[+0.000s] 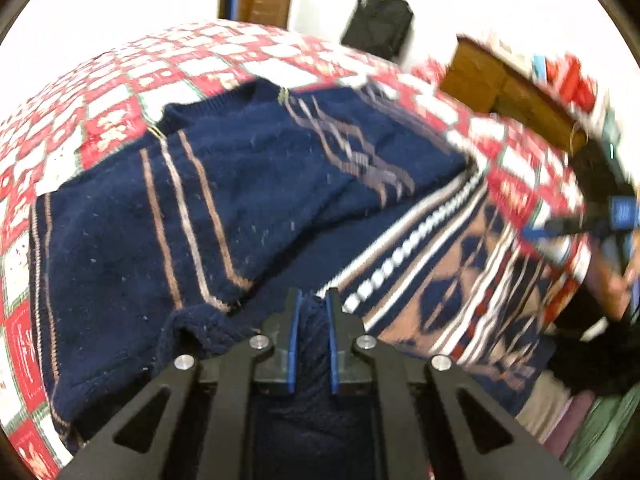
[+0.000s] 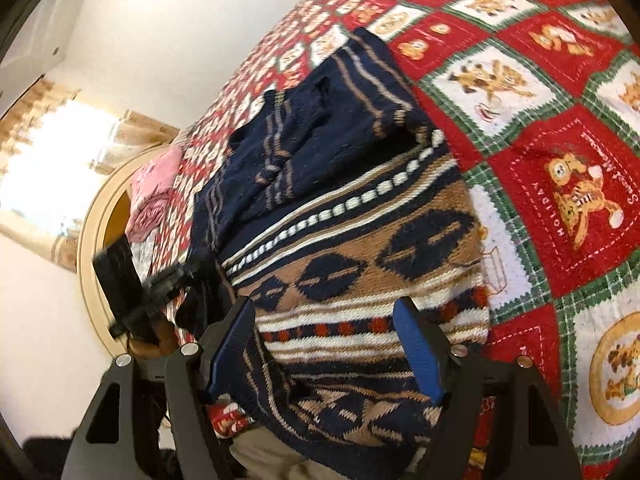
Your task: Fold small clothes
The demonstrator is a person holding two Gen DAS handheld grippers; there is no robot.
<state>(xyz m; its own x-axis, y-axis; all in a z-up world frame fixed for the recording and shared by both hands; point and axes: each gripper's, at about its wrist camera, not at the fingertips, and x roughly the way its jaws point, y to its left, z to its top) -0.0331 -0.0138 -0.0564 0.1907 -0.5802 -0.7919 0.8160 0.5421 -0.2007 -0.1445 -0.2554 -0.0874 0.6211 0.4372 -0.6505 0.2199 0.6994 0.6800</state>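
A navy knit sweater with tan stripes and a tan, white and red patterned band lies on a red and white teddy-bear quilt. Its upper part is folded over, inside out. My left gripper is shut on a bunched navy fold at the sweater's near edge. My right gripper is open, its blue pads on either side of the patterned hem of the sweater, which hangs over the bed edge. The right gripper also shows blurred at the right of the left wrist view. The left gripper shows at the left of the right wrist view.
The quilt covers the bed. A pink cloth lies at the far end by a round cream headboard. A brown wooden cabinet and a black bag stand beyond the bed.
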